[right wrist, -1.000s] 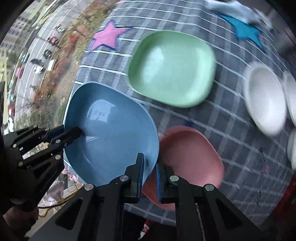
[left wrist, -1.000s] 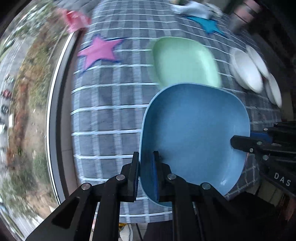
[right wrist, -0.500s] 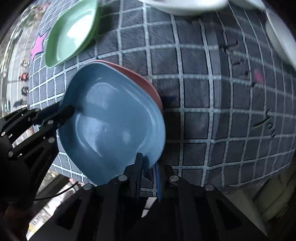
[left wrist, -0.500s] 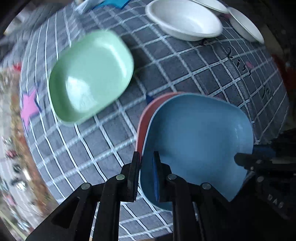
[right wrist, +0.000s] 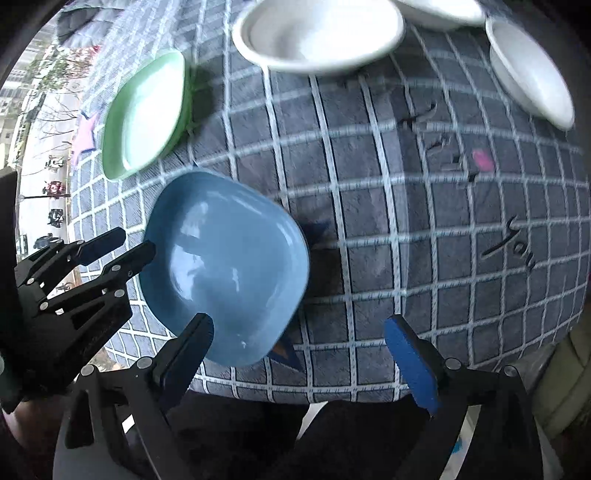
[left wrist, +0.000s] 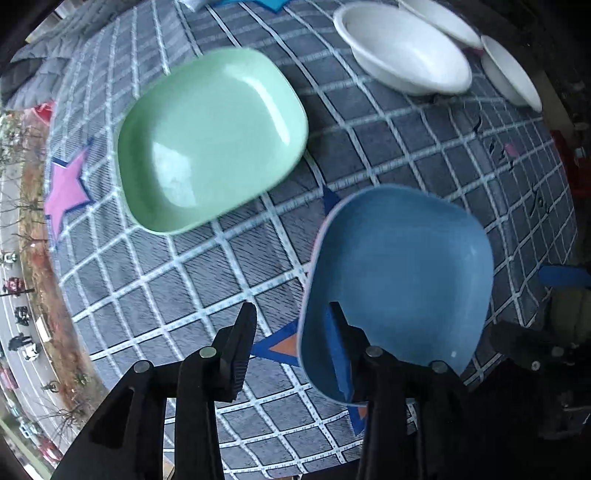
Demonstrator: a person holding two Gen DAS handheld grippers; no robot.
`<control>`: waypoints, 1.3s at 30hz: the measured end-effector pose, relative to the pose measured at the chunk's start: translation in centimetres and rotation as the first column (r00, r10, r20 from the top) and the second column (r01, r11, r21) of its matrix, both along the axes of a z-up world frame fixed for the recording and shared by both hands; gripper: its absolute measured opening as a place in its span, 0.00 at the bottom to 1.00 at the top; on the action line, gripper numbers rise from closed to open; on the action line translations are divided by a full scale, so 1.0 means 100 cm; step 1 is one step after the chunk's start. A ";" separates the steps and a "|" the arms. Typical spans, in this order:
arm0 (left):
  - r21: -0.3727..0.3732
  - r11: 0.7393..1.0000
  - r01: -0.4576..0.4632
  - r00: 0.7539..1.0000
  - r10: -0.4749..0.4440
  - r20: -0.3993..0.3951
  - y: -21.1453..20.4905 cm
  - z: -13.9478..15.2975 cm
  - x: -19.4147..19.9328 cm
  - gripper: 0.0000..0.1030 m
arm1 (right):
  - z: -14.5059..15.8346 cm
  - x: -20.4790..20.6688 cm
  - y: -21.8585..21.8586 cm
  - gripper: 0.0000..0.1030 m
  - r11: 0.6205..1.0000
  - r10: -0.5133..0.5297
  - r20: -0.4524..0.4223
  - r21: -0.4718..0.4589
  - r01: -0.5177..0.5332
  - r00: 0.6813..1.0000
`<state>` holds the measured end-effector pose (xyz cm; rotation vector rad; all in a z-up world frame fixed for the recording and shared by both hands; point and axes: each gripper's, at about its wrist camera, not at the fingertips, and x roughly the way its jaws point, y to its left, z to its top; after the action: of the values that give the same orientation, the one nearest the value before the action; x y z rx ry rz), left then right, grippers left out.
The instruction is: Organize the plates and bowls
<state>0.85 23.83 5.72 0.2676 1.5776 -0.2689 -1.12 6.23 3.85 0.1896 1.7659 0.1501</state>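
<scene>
A blue square plate (left wrist: 402, 273) lies on the checked cloth, stacked on a pink plate whose thin rim (left wrist: 317, 236) just shows at its left edge. My left gripper (left wrist: 291, 325) is open; its right finger reaches over the blue plate's near rim and its left finger is outside it. In the right wrist view the blue plate (right wrist: 229, 262) lies left of centre and my right gripper (right wrist: 299, 343) is open wide, just behind the plate's near edge. A green square plate (left wrist: 210, 136) lies farther left.
Three white bowls (left wrist: 402, 55) (left wrist: 509, 74) (left wrist: 443, 18) sit at the far right of the grey checked tablecloth (left wrist: 184, 266). Star shapes (left wrist: 66, 188) are printed on the cloth. The table's near edge (right wrist: 332, 397) is right in front of the grippers. The left gripper (right wrist: 110, 247) shows in the right wrist view.
The blue plate has been lowered onto the pink plate. Both grippers have opened and let go of its rim; the right gripper has drawn back.
</scene>
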 end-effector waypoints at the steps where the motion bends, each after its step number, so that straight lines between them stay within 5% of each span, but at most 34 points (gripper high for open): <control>1: -0.021 1.000 -0.008 1.000 0.008 -0.014 0.000 -0.006 0.001 0.41 | -0.007 -0.009 -0.002 0.92 1.000 -0.003 -0.021 0.003 0.003 1.000; 3: -0.061 0.997 -0.049 0.997 0.046 -0.054 0.005 -0.016 0.001 0.41 | -0.021 -0.015 -0.004 0.85 1.000 -0.015 -0.046 0.013 0.016 0.999; 4: -0.077 0.995 -0.069 0.995 0.063 -0.075 0.010 -0.020 -0.002 0.41 | -0.030 -0.014 -0.001 0.64 1.000 -0.009 -0.056 0.021 0.010 0.998; 5: -0.101 0.991 -0.082 0.993 0.073 -0.097 0.013 -0.022 -0.008 0.41 | -0.031 -0.014 0.005 0.32 1.000 0.006 -0.064 0.022 -0.004 0.998; 6: -0.119 0.989 -0.082 0.992 0.069 -0.108 0.019 -0.026 -0.023 0.42 | -0.036 -0.012 0.012 0.19 0.999 0.038 -0.068 0.016 -0.037 0.997; 7: -0.114 0.991 -0.066 0.992 0.053 -0.112 0.018 -0.026 -0.030 0.43 | -0.037 -0.011 0.020 0.17 0.997 0.072 -0.057 0.003 -0.072 0.996; 12: -0.099 0.988 -0.117 0.983 0.100 -0.157 0.042 -0.031 -0.056 0.43 | -0.014 -0.001 0.077 0.17 0.927 0.363 0.098 -0.142 -0.348 0.927; 16: -0.116 0.978 -0.173 0.974 0.152 -0.168 0.066 -0.028 -0.067 0.43 | -0.010 0.006 0.118 0.17 0.886 0.452 0.083 -0.155 -0.437 0.888; 18: -0.117 0.977 -0.177 0.976 0.159 -0.150 0.079 -0.017 -0.067 0.43 | -0.007 0.009 0.136 0.31 0.877 0.468 0.075 -0.164 -0.452 0.881; 20: -0.118 0.975 -0.188 0.977 0.173 -0.123 0.088 -0.004 -0.070 0.45 | 0.007 0.013 0.139 0.84 0.892 0.441 0.110 -0.167 -0.421 0.891; 25: -0.115 0.960 -0.254 0.967 0.250 -0.046 0.114 0.024 -0.062 0.54 | 0.055 0.027 0.126 0.85 0.924 0.378 0.203 -0.145 -0.354 0.903; 27: -0.104 0.952 -0.289 0.957 0.290 -0.008 0.120 0.037 -0.040 0.77 | 0.066 0.034 0.120 0.85 0.929 0.368 0.221 -0.137 -0.345 0.903; 28: -0.095 0.946 -0.311 0.949 0.314 0.019 0.124 0.043 -0.033 0.79 | 0.069 0.036 0.115 0.85 0.929 0.368 0.227 -0.137 -0.344 0.902; 35: -0.078 0.907 -0.413 0.899 0.420 0.126 0.120 0.091 -0.009 0.79 | 0.083 0.050 0.097 0.85 0.930 0.365 0.263 -0.149 -0.336 0.893; 39: -0.090 0.895 -0.438 0.879 0.447 0.168 0.106 0.088 -0.002 0.79 | 0.092 0.056 0.100 0.85 0.939 0.341 0.282 -0.144 -0.312 0.897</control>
<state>0.67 34.43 14.52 -0.1107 1.4001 0.0750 4.44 16.23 13.08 -0.1964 1.4806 0.3204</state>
